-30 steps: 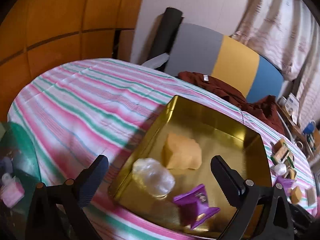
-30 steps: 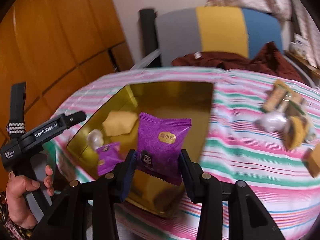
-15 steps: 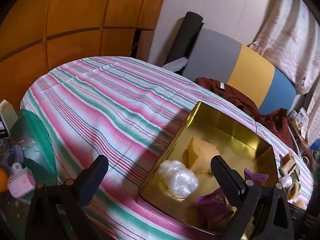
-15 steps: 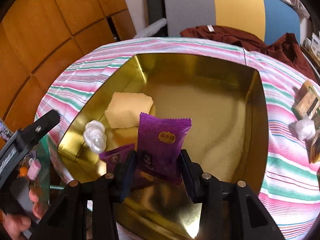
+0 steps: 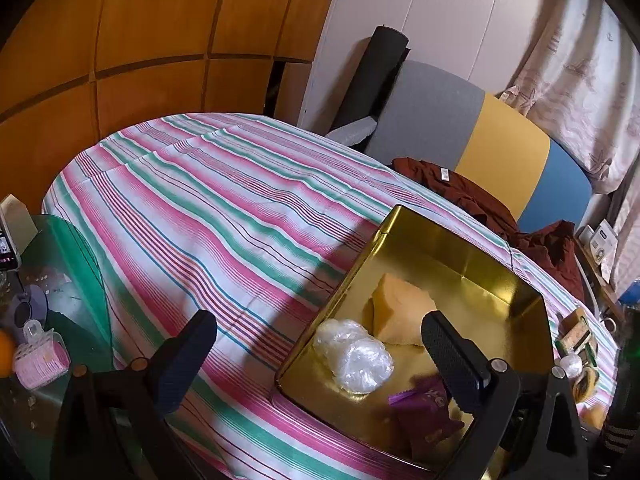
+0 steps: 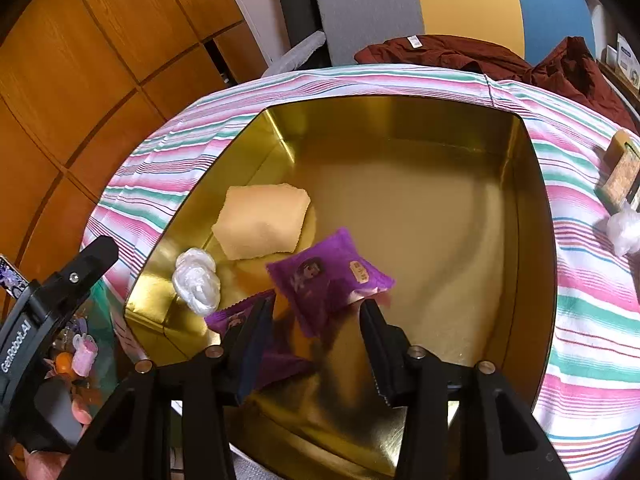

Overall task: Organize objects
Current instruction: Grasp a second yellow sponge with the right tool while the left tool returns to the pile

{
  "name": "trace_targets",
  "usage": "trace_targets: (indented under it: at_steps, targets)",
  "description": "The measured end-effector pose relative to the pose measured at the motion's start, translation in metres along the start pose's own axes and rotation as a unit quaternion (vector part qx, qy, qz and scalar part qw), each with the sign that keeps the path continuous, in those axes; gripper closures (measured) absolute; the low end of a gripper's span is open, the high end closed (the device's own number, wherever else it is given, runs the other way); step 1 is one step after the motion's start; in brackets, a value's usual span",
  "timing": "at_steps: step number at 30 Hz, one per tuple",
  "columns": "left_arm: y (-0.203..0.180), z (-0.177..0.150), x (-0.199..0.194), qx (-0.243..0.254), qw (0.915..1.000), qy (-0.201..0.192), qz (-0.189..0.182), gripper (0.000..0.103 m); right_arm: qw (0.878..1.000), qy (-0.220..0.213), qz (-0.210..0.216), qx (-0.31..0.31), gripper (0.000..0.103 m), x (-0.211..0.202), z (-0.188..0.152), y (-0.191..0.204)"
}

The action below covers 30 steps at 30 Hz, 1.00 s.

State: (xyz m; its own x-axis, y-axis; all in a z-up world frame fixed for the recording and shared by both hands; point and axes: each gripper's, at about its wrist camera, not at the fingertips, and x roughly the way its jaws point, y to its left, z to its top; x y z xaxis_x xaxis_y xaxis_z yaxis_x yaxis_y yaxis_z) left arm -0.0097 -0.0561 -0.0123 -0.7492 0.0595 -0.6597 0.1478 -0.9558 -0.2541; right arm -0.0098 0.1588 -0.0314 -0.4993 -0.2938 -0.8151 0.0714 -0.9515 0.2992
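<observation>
A gold tin box sits on the striped tablecloth. Inside lie a yellow packet, a clear plastic-wrapped ball and a purple snack packet. A second purple packet is blurred, tilted and free just beyond my right gripper, which is open above the box. My left gripper is open and empty over the box's near left corner; the ball, yellow packet and a purple packet show there.
More snacks and a wrapped ball lie on the cloth right of the box. A green side table with small items stands left. A dark red garment lies on the seat behind the table.
My right gripper opened and the purple packet it held has dropped out toward the box floor. My left gripper drew back left, away from the box.
</observation>
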Motion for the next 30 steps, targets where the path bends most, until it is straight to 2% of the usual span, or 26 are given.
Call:
trace_targets:
  at_steps: [6,12,18,24,30]
  targets:
    - [-0.005,-0.003,0.000,0.008,1.0000,0.002,-0.001,0.000,1.000,-0.011,0.002,-0.002,0.056,-0.008,-0.002,0.001]
    - [-0.011,-0.007,0.001,0.014,0.9998,0.007,-0.010,0.000,0.997,-0.073,-0.010,-0.019,0.056,-0.040,-0.002,0.000]
    - [-0.025,-0.014,-0.003,0.035,0.9987,0.010,-0.037,0.000,0.989,-0.135,-0.050,-0.023,0.056,-0.076,-0.005,-0.018]
    - [-0.052,-0.026,-0.014,0.079,0.9940,0.008,-0.074,0.000,0.986,-0.144,-0.081,0.013,0.055,-0.091,-0.013,-0.058]
    - [-0.082,-0.040,-0.024,0.128,0.9843,0.007,-0.121,0.000,0.981,-0.141,-0.113,0.064,0.055,-0.099,-0.030,-0.102]
